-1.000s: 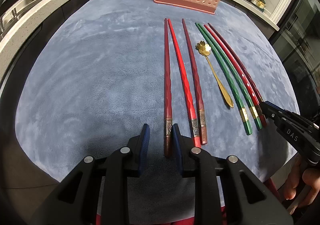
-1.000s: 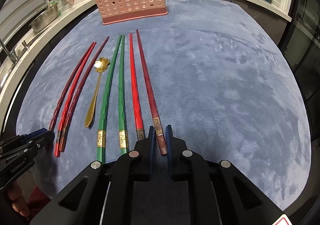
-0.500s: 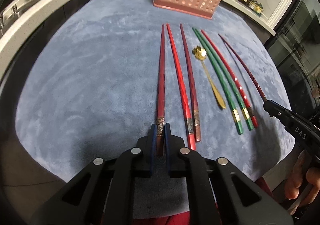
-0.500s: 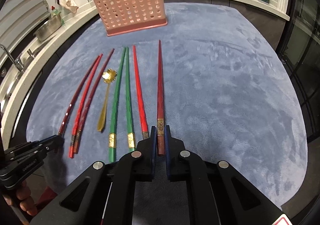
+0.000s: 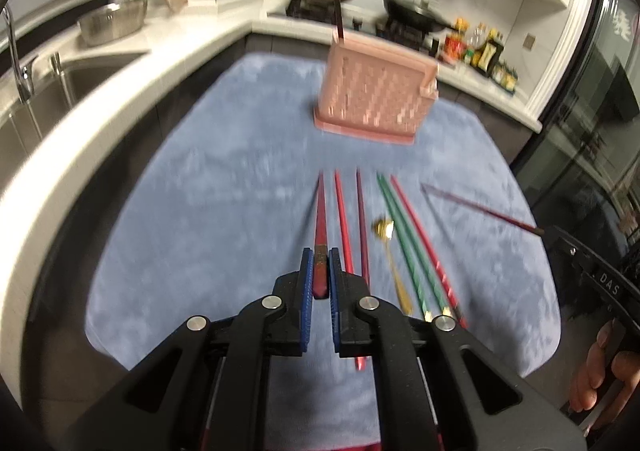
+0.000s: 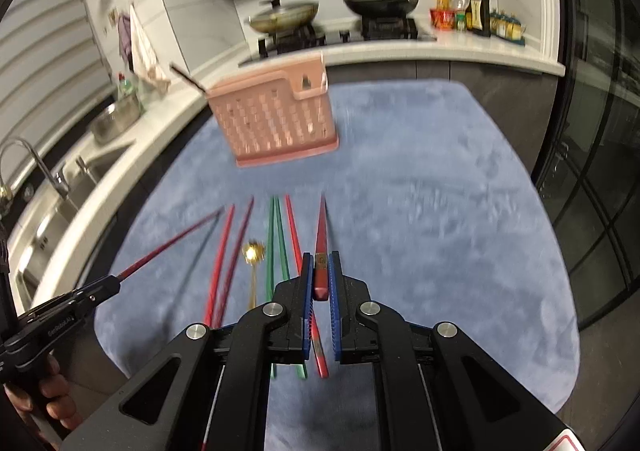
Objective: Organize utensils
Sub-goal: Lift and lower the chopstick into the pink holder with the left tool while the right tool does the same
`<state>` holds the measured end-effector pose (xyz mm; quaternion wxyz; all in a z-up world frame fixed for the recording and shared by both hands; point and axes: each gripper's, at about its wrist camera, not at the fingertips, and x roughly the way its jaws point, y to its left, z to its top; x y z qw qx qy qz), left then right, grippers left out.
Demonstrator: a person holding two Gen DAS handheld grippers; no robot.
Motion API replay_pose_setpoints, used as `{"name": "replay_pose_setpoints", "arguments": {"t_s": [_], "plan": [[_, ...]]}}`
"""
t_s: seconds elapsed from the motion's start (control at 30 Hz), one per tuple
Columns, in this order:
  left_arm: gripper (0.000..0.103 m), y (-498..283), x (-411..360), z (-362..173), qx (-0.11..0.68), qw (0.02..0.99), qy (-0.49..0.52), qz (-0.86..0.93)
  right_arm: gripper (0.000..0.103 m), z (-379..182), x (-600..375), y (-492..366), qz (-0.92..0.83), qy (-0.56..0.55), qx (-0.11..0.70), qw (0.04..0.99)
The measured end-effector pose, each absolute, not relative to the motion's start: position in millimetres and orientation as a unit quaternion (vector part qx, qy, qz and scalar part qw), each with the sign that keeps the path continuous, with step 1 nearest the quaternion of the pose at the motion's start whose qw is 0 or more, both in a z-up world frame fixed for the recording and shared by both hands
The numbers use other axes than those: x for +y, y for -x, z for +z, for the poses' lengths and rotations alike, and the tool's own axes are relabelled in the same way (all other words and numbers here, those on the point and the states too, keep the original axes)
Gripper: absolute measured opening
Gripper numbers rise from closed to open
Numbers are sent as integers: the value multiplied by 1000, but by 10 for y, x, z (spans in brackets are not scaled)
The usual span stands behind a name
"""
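Note:
My left gripper (image 5: pixel 319 263) is shut on a dark red chopstick (image 5: pixel 320 219), lifted off the blue mat (image 5: pixel 200 235) and pointing toward the pink utensil basket (image 5: pixel 374 95). My right gripper (image 6: pixel 320 265) is shut on another dark red chopstick (image 6: pixel 321 229), also lifted, aimed toward the basket (image 6: pixel 276 123). On the mat lie two red chopsticks (image 5: pixel 343 219), a gold spoon (image 5: pixel 390 251), two green chopsticks (image 5: pixel 404 243) and another red chopstick (image 5: pixel 424 239). The left gripper shows in the right wrist view (image 6: pixel 114 283), the right gripper in the left wrist view (image 5: pixel 548 233).
One chopstick stands in the basket (image 5: pixel 338 17). A sink (image 5: pixel 44 91) and steel bowl (image 5: pixel 112 23) are on the left counter. Pans (image 6: pixel 380 3) sit on the stove behind, with bottles (image 6: pixel 468 15) at the back right. A glass door (image 6: pixel 600 171) is on the right.
Both grippers have lifted their chopsticks off the mat and tilted up, bringing the kitchen and basket into view. A second ago the left gripper was open around its chopstick.

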<state>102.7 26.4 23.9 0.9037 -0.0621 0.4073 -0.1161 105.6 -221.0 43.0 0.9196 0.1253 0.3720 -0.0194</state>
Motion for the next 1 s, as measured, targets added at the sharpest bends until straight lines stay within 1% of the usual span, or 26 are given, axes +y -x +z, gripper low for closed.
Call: {"name": "replay_pose_setpoints", "arguments": {"t_s": [0.27, 0.7, 1.0], "plan": [[7, -1340, 323, 705, 354, 927, 65, -102, 7, 783, -2307, -1260, -25, -122, 339, 933], [7, -1735, 215, 1085, 316, 942, 53, -101, 7, 1109, -2407, -1569, -26, -124, 306, 944], [7, -1961, 38, 1564, 268, 955, 45, -120, 7, 1484, -2497, -1859, -10, -138, 266, 954]]}}
